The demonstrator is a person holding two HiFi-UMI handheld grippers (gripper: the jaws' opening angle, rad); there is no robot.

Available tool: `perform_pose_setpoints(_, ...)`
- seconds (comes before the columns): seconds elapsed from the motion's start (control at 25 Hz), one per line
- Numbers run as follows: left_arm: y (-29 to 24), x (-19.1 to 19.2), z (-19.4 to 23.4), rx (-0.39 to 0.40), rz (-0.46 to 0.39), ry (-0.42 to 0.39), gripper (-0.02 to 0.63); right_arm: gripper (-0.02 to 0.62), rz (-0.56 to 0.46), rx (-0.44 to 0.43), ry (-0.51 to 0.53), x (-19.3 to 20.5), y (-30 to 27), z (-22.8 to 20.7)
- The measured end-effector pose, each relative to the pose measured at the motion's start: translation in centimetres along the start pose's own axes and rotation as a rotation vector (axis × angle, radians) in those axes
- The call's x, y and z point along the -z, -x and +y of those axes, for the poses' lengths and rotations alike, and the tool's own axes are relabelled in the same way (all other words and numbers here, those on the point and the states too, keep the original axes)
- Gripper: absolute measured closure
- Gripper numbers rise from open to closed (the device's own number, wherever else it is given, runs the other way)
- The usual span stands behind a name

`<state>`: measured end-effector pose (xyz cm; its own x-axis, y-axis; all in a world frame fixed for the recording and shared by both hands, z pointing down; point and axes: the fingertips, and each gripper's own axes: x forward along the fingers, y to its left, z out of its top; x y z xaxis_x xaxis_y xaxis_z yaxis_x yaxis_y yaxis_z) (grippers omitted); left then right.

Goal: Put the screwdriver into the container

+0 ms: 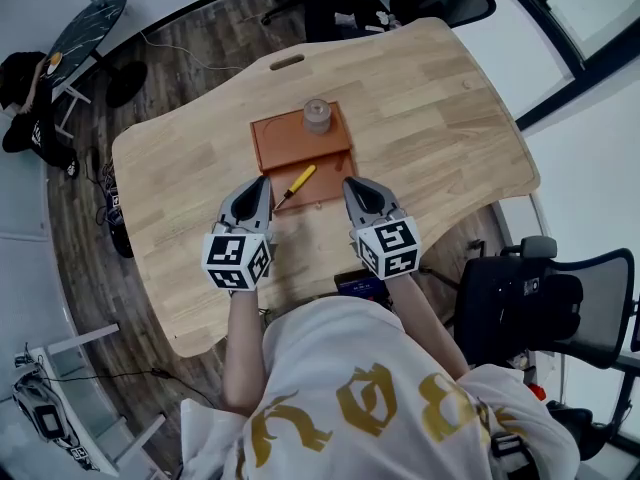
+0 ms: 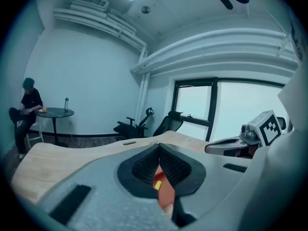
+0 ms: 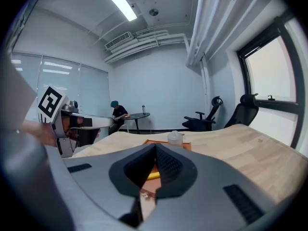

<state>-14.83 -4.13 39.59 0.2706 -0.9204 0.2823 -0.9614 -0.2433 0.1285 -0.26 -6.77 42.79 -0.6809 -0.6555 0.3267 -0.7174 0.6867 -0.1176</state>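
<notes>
Screwdriver [image 1: 297, 182] lies diagonal, handle far-right, between both claws, nearer left claw [image 1: 258, 190]; left and right claw [image 1: 355, 190] both closed, empty.

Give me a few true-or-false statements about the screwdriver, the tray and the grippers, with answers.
1. The left gripper and right gripper are both shut. True.
2. The screwdriver is in the left gripper. False: it lies on the orange tray, and neither gripper holds it.
3. A jar stands on the tray's far part. True.
4. The screwdriver's handle is red. False: it is yellow.
</notes>
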Motion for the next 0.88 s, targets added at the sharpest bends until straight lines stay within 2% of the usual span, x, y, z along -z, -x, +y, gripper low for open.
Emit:
perform_pose_setpoints(0.08,0.7,-0.7,-0.2,-0.003,-0.029,-0.029,0.595,0.584,-0.015,-0.001,0.009,-0.6,0.4,0.4)
perform_pose_setpoints(0.2,1.4,-1.3,-0.5,-0.005,-0.06,-0.032,0.595,0.584,-0.026,0.001,0.02,-1.0,0.9,0.7)
perform_pose_setpoints(0.44,2.0,-0.9,-1.4,-0.002,-0.069,-0.031,0.595,0.584,-0.016,0.002,0.031,-0.6,1.7,0.7)
perform_pose_setpoints(0.76,2.4,-1.1,-1.3,0.016,-0.102,0.049,0.595,0.584,-0.025,-0.005,0.017,-0.5,1.9,0.7)
perform_pose_setpoints(0.88,2.5,-1.1,-1.3,0.039,-0.124,0.105,0.595,0.584,-0.026,-0.014,0.004,-0.4,1.9,0.7)
